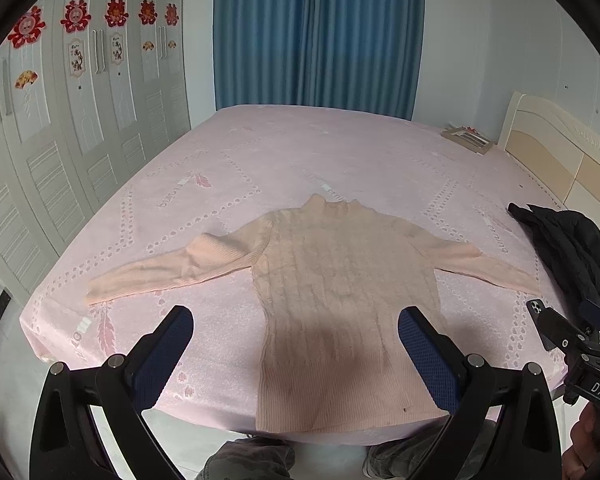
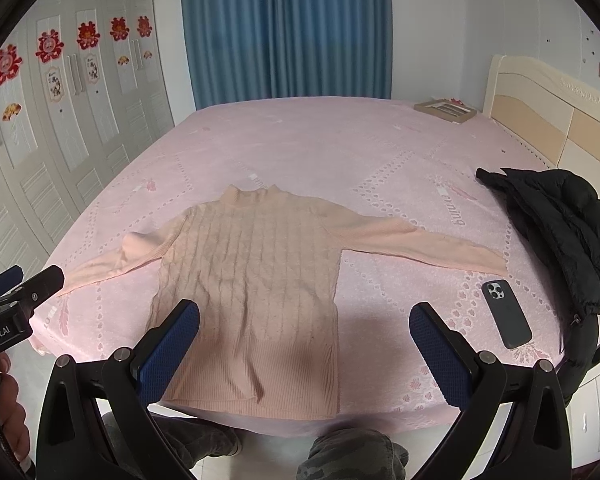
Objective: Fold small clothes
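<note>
Left wrist view: pink sweater lay flat, both grippers empty

Left wrist camera showed a pale pink cable-knit sweater [image 1: 340, 300] spread face-up at the near edge of the pink patterned bed [image 1: 300, 152], its hem hanging slightly over that edge, collar toward the far side and both sleeves stretched outward. The left gripper [image 1: 296, 356] hovered above the hem with jaws wide apart, holding nothing. The right gripper [image 2: 304, 354] hovered likewise, its jaws spread and empty, over the sweater's right side. The knit looked soft, light and limp, likely to sag and stretch when lifted, so it would probably handle best pinched at a sleeve cuff or shoulder seam, with the ribbed hem offering another firm hold. A dark smartphone [image 2: 506, 314] lay near the bed's right edge, just beside a crumpled black padded jacket [image 2: 560, 232].
</note>
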A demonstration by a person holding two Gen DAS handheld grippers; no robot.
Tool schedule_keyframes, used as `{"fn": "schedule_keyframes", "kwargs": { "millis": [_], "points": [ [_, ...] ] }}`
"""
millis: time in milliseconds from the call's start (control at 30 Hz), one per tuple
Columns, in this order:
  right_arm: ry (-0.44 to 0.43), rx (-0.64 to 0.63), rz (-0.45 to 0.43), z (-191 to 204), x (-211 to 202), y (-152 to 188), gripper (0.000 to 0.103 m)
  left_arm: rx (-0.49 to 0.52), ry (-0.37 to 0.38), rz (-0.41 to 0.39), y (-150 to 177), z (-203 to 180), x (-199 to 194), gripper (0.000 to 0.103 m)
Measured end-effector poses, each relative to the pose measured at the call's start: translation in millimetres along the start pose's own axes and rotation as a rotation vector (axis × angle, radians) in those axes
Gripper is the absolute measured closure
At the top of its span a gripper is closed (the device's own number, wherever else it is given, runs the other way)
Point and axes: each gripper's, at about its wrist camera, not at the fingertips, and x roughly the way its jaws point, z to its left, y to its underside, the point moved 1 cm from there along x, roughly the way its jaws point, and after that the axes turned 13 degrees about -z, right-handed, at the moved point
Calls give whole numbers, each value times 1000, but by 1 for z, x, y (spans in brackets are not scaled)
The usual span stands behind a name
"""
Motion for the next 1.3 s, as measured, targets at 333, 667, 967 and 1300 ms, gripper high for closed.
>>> {"fn": "schedule_keyframes", "kwargs": {
  "millis": [333,667,967,1300],
  "points": [
    [-1,-3,-10,1,-4,-3,0,-6,6,0,-1,2,1,0],
    [-6,-6,-3,3,-3,-5,0,-30,18,3,0,6,1,0],
    [-10,-13,-8,10,-5,-4,0,-31,17,4,0,6,1,0],
    [-7,-25,-7,14,-4,-6,0,-35,17,-2,-1,10,1,0]
  ]
}}
